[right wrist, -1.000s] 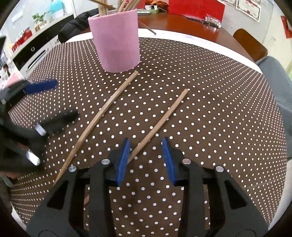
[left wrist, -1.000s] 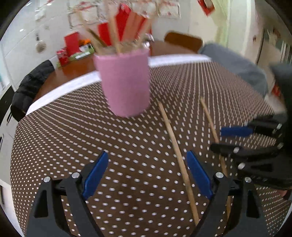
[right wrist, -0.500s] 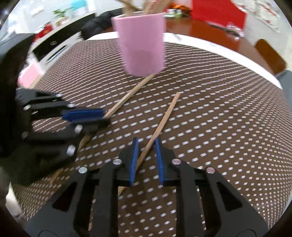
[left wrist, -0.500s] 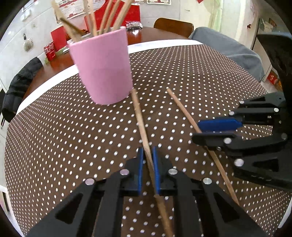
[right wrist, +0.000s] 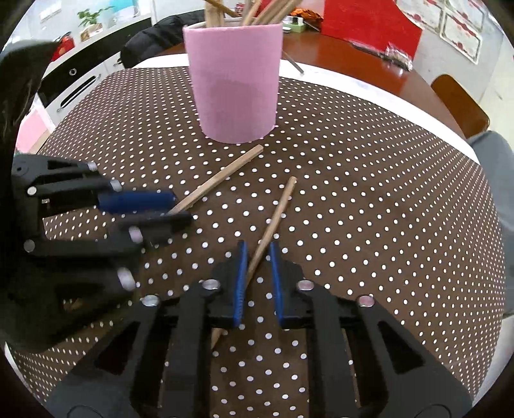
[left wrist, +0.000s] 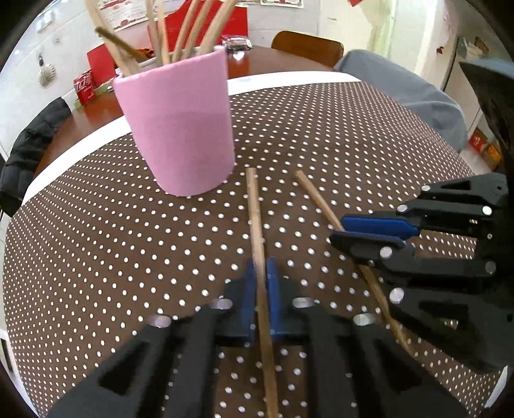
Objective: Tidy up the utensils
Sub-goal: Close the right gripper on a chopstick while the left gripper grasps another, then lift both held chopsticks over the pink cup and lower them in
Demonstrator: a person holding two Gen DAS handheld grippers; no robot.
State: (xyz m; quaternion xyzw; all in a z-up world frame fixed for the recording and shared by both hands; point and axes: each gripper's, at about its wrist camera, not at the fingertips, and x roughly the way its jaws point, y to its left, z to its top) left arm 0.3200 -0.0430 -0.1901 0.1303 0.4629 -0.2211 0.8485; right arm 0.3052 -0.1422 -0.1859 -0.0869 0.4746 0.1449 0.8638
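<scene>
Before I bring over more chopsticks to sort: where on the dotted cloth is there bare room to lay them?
Free: the dotted cloth left of the pink cup, and the wide stretch right of it. Crowded: in front of the cup, where the left tongs and right tongs each close on a chopstick.

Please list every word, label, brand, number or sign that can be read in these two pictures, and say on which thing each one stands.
No text can be read.
Red cartons behind the pink cup: white marks, too blurred.
Framed papers on the wall: print too small.
Wall sheets at the top edge: too small.
Boxes on the floor: blurred.
Cup, chopsticks, tablecloth: no writing.
</scene>
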